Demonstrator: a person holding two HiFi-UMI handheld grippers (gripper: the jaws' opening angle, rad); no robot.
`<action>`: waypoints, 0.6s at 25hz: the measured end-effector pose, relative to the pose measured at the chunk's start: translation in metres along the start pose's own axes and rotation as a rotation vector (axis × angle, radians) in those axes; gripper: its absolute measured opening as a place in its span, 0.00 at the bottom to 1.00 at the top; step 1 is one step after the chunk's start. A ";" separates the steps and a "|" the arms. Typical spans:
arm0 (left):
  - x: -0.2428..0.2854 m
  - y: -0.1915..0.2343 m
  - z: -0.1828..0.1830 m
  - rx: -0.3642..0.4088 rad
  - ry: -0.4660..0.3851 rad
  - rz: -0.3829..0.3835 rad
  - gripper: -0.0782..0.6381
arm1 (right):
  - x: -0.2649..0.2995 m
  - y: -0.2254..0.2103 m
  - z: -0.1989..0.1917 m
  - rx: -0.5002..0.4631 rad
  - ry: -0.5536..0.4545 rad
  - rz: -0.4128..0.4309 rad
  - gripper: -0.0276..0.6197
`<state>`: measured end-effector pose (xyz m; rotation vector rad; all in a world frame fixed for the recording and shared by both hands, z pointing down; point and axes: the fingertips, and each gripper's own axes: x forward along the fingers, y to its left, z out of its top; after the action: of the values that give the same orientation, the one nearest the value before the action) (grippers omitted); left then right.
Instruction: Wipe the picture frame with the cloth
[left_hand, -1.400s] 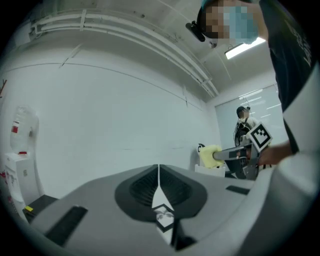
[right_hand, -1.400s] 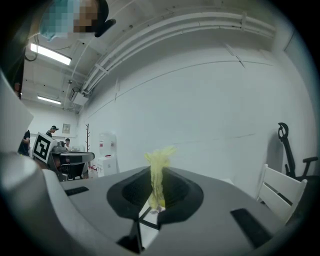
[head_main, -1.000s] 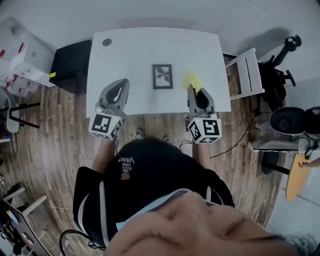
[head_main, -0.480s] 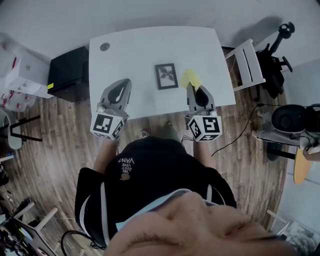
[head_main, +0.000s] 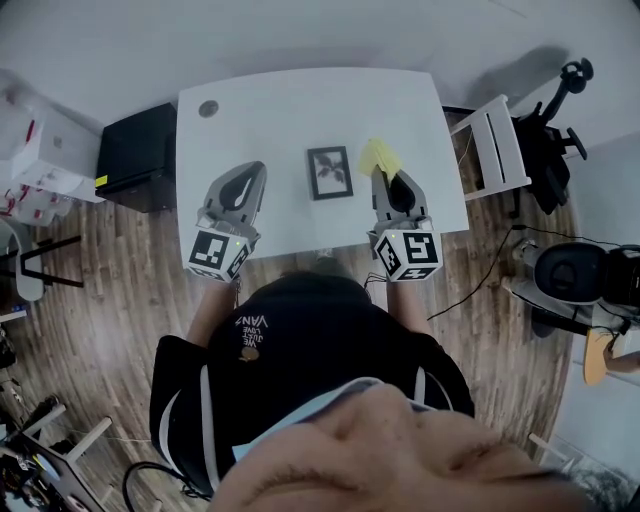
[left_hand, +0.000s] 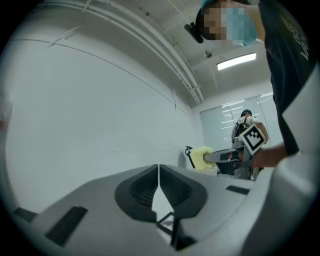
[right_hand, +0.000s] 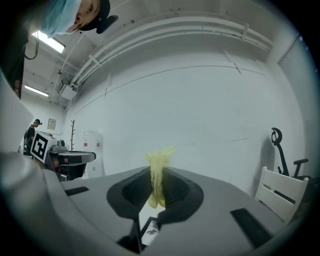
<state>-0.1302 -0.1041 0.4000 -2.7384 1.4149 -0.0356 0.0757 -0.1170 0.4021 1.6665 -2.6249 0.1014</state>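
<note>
The right hand-held gripper (head_main: 385, 178) clamps a yellow cloth (head_main: 380, 157) just right of the picture frame (head_main: 330, 172), which lies mid-tabletop (head_main: 300, 110). The left hand-held gripper (head_main: 252, 172) hovers to its left, jaws together, empty.

White print on the person's black shirt (head_main: 252, 335) stands upside down in the head view. "VANS" is legible; the smaller lines beside it are too small to read.
</note>
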 end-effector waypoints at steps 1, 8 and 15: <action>0.006 0.001 0.001 0.003 -0.003 0.002 0.14 | 0.005 -0.004 0.001 -0.001 -0.001 0.005 0.10; 0.035 0.014 0.002 0.001 -0.006 0.030 0.14 | 0.038 -0.021 0.000 0.002 0.006 0.044 0.10; 0.053 0.017 -0.005 -0.010 -0.002 0.037 0.14 | 0.058 -0.030 -0.006 0.001 0.024 0.066 0.10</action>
<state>-0.1137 -0.1578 0.4031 -2.7183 1.4692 -0.0234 0.0785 -0.1816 0.4126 1.5694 -2.6630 0.1242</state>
